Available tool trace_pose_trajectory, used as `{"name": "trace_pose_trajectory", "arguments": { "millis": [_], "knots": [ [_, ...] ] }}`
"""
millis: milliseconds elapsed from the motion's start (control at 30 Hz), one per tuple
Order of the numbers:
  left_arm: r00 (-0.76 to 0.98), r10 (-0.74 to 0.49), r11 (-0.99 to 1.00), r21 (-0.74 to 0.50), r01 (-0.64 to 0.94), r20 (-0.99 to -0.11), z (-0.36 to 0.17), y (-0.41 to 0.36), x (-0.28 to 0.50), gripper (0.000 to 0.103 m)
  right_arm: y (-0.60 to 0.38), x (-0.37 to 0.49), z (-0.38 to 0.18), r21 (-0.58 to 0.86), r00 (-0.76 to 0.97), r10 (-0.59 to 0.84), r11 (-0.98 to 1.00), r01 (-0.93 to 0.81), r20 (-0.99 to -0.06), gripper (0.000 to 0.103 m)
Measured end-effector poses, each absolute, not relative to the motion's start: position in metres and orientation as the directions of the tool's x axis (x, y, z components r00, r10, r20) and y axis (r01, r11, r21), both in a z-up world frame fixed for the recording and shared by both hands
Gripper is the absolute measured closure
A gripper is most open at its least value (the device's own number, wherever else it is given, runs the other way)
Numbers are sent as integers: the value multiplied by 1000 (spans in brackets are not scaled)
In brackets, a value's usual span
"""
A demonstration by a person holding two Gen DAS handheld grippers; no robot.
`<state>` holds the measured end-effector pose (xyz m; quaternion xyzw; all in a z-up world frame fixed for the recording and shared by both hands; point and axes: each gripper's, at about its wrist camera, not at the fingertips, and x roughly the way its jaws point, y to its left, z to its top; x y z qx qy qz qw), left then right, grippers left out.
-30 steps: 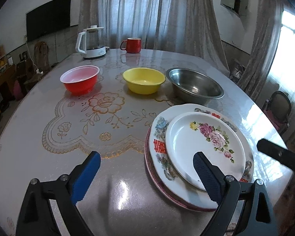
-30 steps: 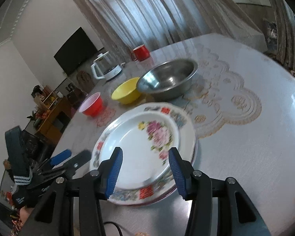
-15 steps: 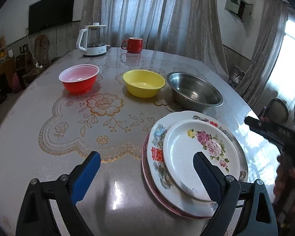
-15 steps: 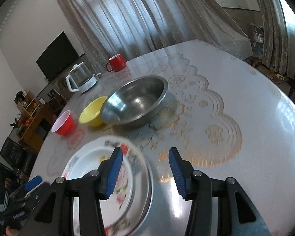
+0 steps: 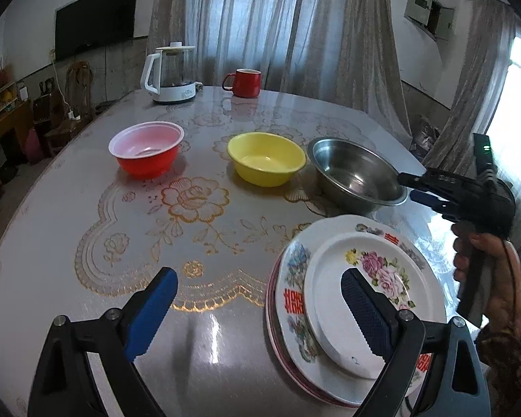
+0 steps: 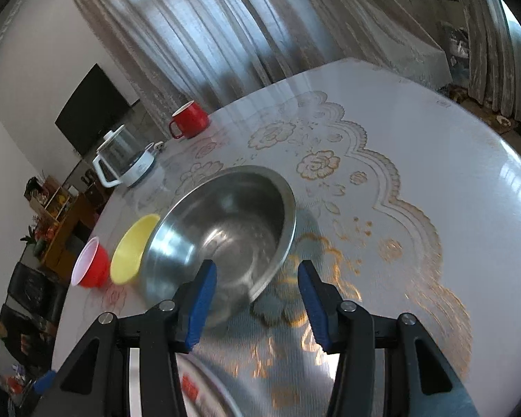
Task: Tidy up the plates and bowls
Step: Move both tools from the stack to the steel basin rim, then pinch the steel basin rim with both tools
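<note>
**Steel bowl between parted right jaws**

Blue-padded left gripper (image 5: pixel 257 309) hangs wide above the table (image 5: pixel 87 215); stacked plates (image 5: pixel 357 299) lie under its right finger. Right wrist view: right gripper (image 6: pixel 257 292) stands half-open, gripping nothing, at the steel bowl (image 6: pixel 225 229) rim, beside the yellow bowl (image 6: pixel 132 250).

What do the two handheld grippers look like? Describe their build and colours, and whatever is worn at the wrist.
Both share one build. The left gripper and the right gripper have black angular frames with silver pivot bolts and blue ribbed finger pads. The right one has a black pistol handle and a green indicator light. The sleeve by it is dark and patterned.
</note>
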<state>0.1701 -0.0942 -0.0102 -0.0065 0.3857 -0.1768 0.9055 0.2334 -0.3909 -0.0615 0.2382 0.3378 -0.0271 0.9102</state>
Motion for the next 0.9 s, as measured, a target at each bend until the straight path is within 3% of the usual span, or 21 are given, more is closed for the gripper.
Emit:
{"name": "trace_pose_trajectory", "arguments": {
  "millis": [167, 233, 267, 533, 900],
  "knots": [
    [641, -315, 938, -126, 323, -700, -8, -98, 179, 7, -395, 257, -79, 434, 743, 134, 872, 227, -656, 57],
    [641, -315, 937, -121, 328, -699, -7, -102, 183, 7, -396, 261, -84, 425, 740, 129, 877, 225, -660, 70],
    [639, -318, 935, -122, 332, -700, -6, -104, 185, 7, -396, 261, -87, 424, 741, 138, 881, 212, -658, 71],
    [581, -348, 925, -168, 342, -735, -4, -130, 231, 7, -389, 247, -92, 380, 792, 126, 914, 141, -597, 75],
    [520, -394, 891, -176, 418, -758, -5, -201, 294, 7, -407, 250, -103, 508, 787, 220, 851, 134, -577, 76]
  ]
}}
